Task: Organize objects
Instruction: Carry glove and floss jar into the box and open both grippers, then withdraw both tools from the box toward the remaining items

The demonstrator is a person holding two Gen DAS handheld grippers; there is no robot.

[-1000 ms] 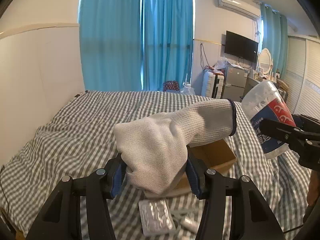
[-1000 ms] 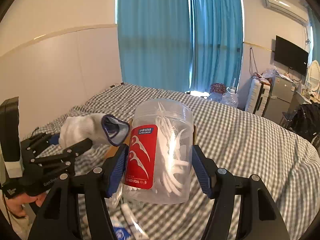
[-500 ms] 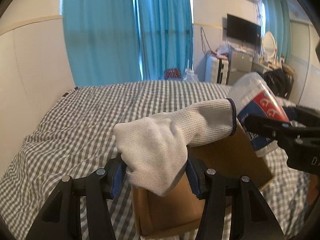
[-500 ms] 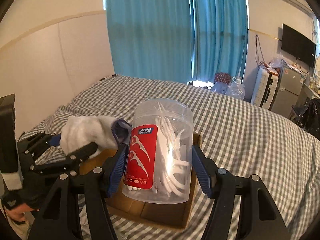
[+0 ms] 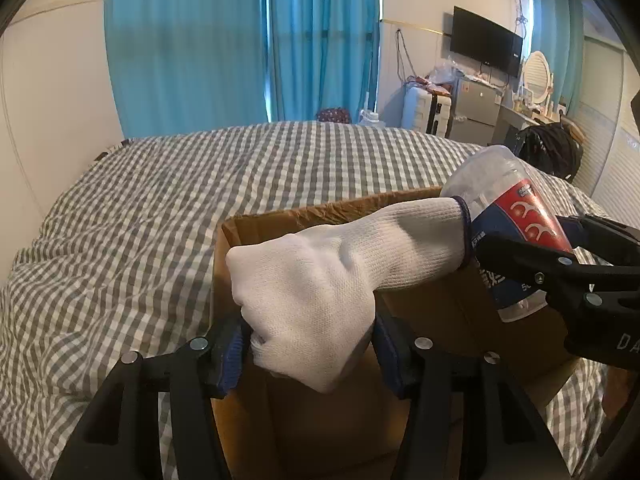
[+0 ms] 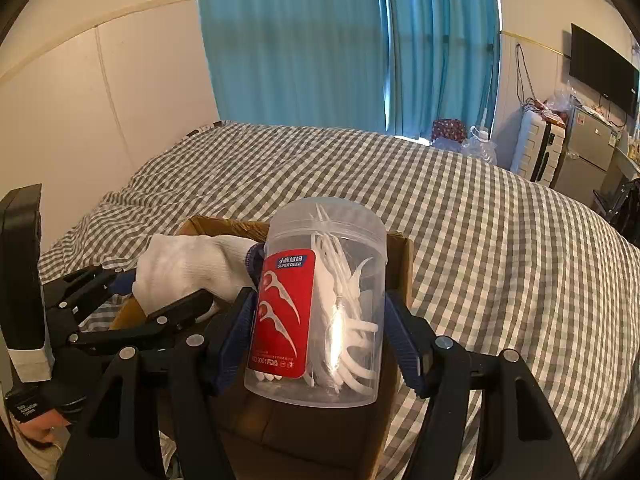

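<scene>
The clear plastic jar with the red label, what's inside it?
The clear plastic jar with the red label holds many white floss picks, loosely piled. The label hides those behind it, so how full it is there cannot be seen.

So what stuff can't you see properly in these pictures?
- Bottom of the cardboard box: in both wrist views the white glove, floss pick jar and grippers cover it.
- Glove's fingers: left view, tucked behind the left gripper, whose jaws are opening.
- Person: only a bit of hand, cut by the right view's edge.
</scene>
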